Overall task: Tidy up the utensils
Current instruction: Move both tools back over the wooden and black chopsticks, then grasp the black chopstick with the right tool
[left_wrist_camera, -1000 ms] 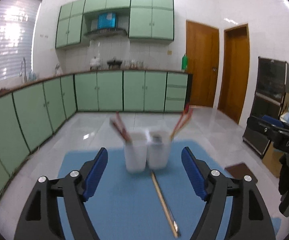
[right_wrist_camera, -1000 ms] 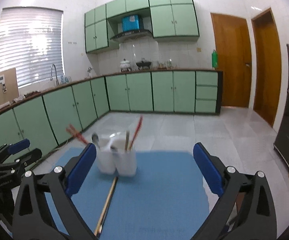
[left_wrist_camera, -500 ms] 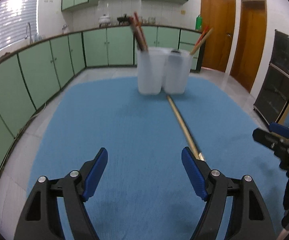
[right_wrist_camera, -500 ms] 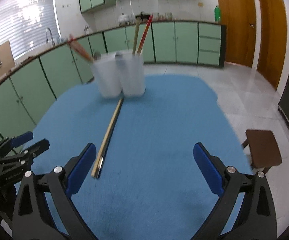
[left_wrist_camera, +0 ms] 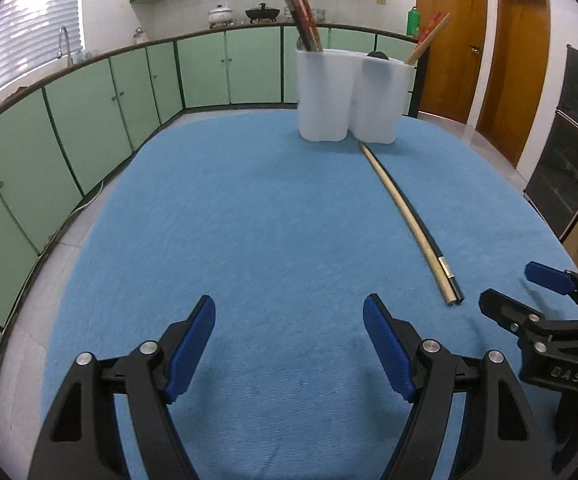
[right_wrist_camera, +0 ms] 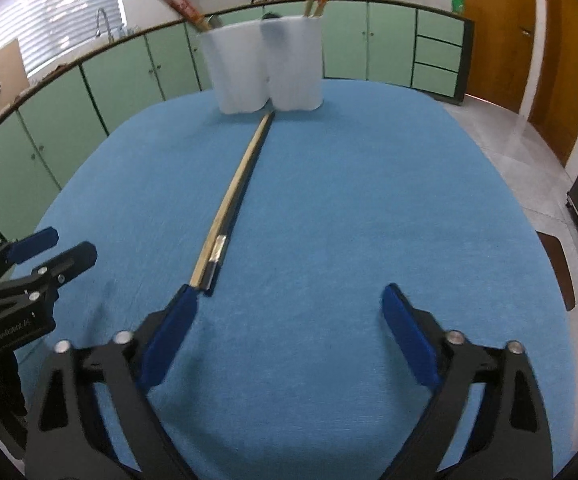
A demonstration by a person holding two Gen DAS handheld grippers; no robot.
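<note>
We read "DAS" in pale letters on the black body of the right gripper (left_wrist_camera: 545, 296), low at the right of the left wrist view. The left gripper (right_wrist_camera: 45, 252) bears small print we cannot make out.

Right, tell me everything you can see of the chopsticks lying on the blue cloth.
The loose chopsticks are a mismatched pair lying flat, side by side and touching on the blue cloth: one pale and wood-like, one dark with a silvery band near its thick end. Their thin tips point at the base of the white twin-cup holder; whether they touch it is unclear. Their thick ends lie just beyond one blue pad of the right tool, outside its open jaws. Neither tool holds them.
</note>
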